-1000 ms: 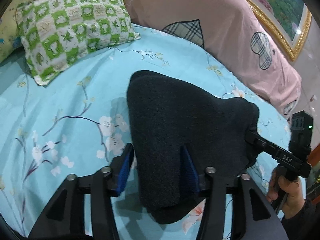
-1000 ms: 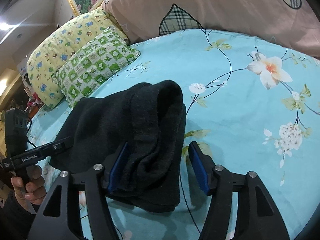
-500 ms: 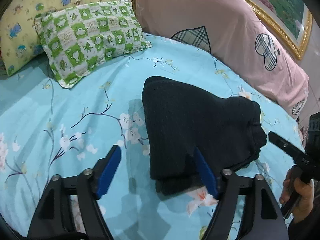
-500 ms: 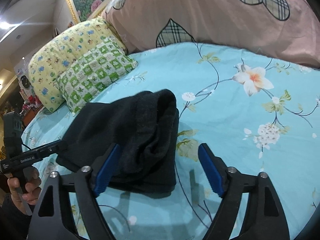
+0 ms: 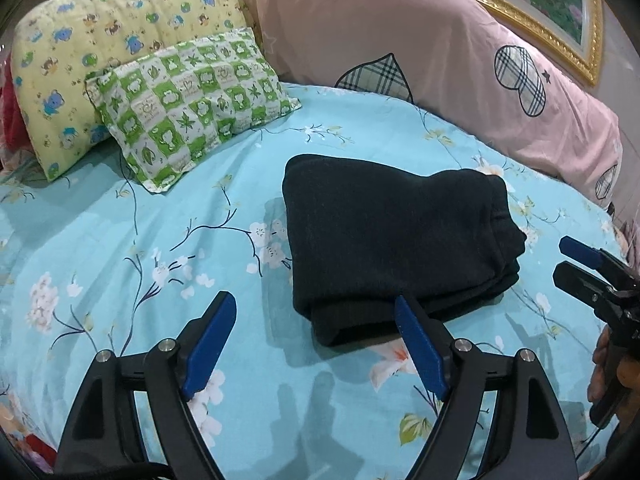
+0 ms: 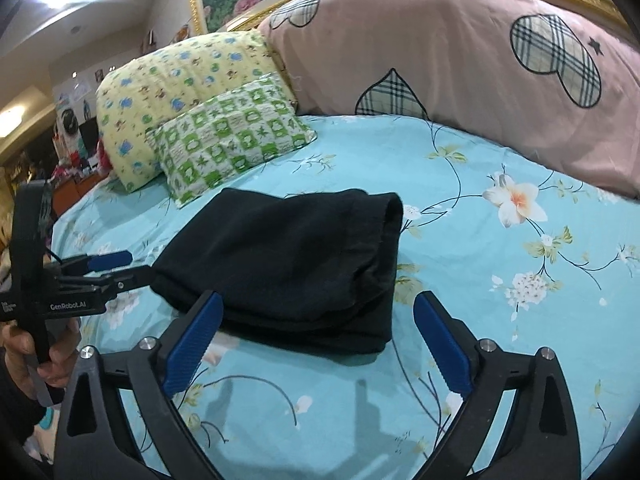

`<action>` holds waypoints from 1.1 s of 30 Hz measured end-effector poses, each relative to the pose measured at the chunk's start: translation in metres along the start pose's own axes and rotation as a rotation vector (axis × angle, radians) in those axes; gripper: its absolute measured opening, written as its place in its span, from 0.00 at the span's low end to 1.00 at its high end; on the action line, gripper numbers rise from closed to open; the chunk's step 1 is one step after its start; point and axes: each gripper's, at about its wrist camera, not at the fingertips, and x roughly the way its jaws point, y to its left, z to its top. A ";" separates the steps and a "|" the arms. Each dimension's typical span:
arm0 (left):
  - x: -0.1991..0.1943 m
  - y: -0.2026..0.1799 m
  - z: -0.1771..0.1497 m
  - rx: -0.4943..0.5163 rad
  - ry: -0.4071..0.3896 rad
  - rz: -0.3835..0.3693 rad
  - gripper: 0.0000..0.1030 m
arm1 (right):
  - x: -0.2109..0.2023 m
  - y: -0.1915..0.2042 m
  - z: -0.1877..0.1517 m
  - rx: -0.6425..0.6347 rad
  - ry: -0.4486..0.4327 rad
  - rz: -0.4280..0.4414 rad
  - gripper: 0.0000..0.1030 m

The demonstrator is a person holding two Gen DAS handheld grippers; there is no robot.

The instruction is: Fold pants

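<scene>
The black pants (image 5: 392, 236) lie folded into a thick rectangular stack on the light blue floral bedsheet (image 5: 160, 264); they also show in the right wrist view (image 6: 288, 264). My left gripper (image 5: 312, 312) is open and empty, just short of the stack's near edge, its right finger touching or overlapping that edge. My right gripper (image 6: 316, 312) is open and empty, a little back from the stack's near side. Each gripper shows in the other's view, the right one (image 5: 576, 260) and the left one (image 6: 108, 266), beside the stack.
A green checked pillow (image 5: 188, 104) and a yellow printed pillow (image 5: 100, 52) lie at the back left. A long pink bolster with plaid hearts (image 5: 440, 60) runs along the back, under a gold-framed picture (image 5: 560, 8). Furniture clutter (image 6: 72, 152) stands beyond the bed's left edge.
Both grippers have opened wider, let go of the pants and pulled back. The folded stack has settled flat on the bed.
</scene>
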 end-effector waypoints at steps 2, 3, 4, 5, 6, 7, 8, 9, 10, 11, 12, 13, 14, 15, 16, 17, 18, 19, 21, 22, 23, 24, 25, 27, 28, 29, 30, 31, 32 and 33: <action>-0.002 -0.002 -0.002 0.012 -0.006 0.016 0.80 | -0.002 0.004 -0.003 -0.013 0.006 0.002 0.94; -0.003 -0.004 -0.004 0.017 -0.008 0.019 0.80 | -0.003 0.006 -0.004 -0.018 0.005 -0.001 0.94; -0.004 -0.005 -0.006 0.022 -0.006 0.020 0.80 | -0.003 0.008 -0.005 -0.023 0.005 -0.004 0.94; -0.004 -0.007 -0.007 0.025 -0.004 0.026 0.80 | -0.004 0.009 -0.007 -0.029 0.006 -0.002 0.94; -0.004 -0.007 -0.007 0.026 -0.003 0.030 0.81 | -0.004 0.011 -0.007 -0.032 0.007 -0.002 0.95; -0.003 -0.008 -0.008 0.027 -0.003 0.032 0.81 | -0.003 0.012 -0.009 -0.034 0.010 -0.005 0.95; -0.003 -0.008 -0.009 0.029 -0.003 0.032 0.82 | -0.003 0.012 -0.010 -0.034 0.015 -0.006 0.95; -0.003 -0.009 -0.011 0.031 -0.003 0.036 0.82 | -0.002 0.013 -0.011 -0.035 0.018 -0.006 0.95; -0.003 -0.009 -0.012 0.032 -0.004 0.038 0.82 | -0.001 0.014 -0.012 -0.037 0.020 -0.007 0.95; -0.003 -0.010 -0.013 0.034 -0.005 0.042 0.82 | 0.000 0.014 -0.013 -0.042 0.022 -0.009 0.95; -0.002 -0.010 -0.014 0.036 -0.005 0.046 0.82 | 0.000 0.015 -0.014 -0.045 0.023 -0.011 0.95; -0.002 -0.010 -0.015 0.038 -0.005 0.049 0.82 | 0.001 0.015 -0.016 -0.048 0.024 -0.011 0.96; -0.001 -0.011 -0.016 0.040 -0.006 0.050 0.82 | 0.002 0.015 -0.018 -0.047 0.027 -0.009 0.96; -0.001 -0.011 -0.017 0.042 -0.006 0.051 0.82 | 0.002 0.015 -0.019 -0.045 0.028 -0.008 0.96; -0.001 -0.012 -0.018 0.045 -0.006 0.053 0.82 | 0.003 0.014 -0.021 -0.042 0.031 -0.008 0.96; 0.000 -0.012 -0.018 0.047 -0.006 0.055 0.82 | 0.005 0.014 -0.022 -0.039 0.035 -0.008 0.96; 0.000 -0.012 -0.018 0.048 -0.007 0.058 0.82 | 0.006 0.014 -0.023 -0.038 0.037 -0.008 0.96; 0.000 -0.013 -0.019 0.049 -0.008 0.061 0.82 | 0.007 0.014 -0.024 -0.037 0.039 -0.007 0.96; 0.002 -0.013 -0.018 0.053 -0.008 0.062 0.82 | 0.008 0.014 -0.025 -0.041 0.041 -0.009 0.96; 0.002 -0.014 -0.019 0.056 -0.009 0.068 0.82 | 0.008 0.015 -0.026 -0.043 0.042 -0.006 0.96; 0.003 -0.013 -0.019 0.058 -0.011 0.071 0.82 | 0.009 0.015 -0.027 -0.045 0.043 -0.004 0.96; 0.003 -0.014 -0.019 0.060 -0.013 0.074 0.82 | 0.010 0.015 -0.027 -0.046 0.042 -0.004 0.96; 0.003 -0.014 -0.019 0.062 -0.012 0.076 0.82 | 0.010 0.015 -0.028 -0.045 0.040 -0.003 0.96; 0.004 -0.014 -0.020 0.064 -0.011 0.078 0.82 | 0.011 0.015 -0.028 -0.043 0.040 0.000 0.96; 0.005 -0.014 -0.020 0.064 -0.009 0.079 0.82 | 0.011 0.015 -0.028 -0.044 0.039 0.000 0.96; 0.006 -0.014 -0.020 0.065 -0.008 0.082 0.82 | 0.012 0.015 -0.028 -0.044 0.040 0.000 0.96; 0.007 -0.014 -0.020 0.066 -0.007 0.086 0.82 | 0.012 0.015 -0.028 -0.045 0.041 0.001 0.96; 0.007 -0.014 -0.020 0.066 -0.007 0.088 0.82 | 0.013 0.016 -0.028 -0.047 0.043 0.001 0.96; 0.008 -0.013 -0.020 0.067 -0.006 0.090 0.82 | 0.015 0.016 -0.029 -0.048 0.045 0.002 0.96; 0.008 -0.013 -0.020 0.067 -0.006 0.090 0.82 | 0.016 0.016 -0.029 -0.049 0.045 0.003 0.96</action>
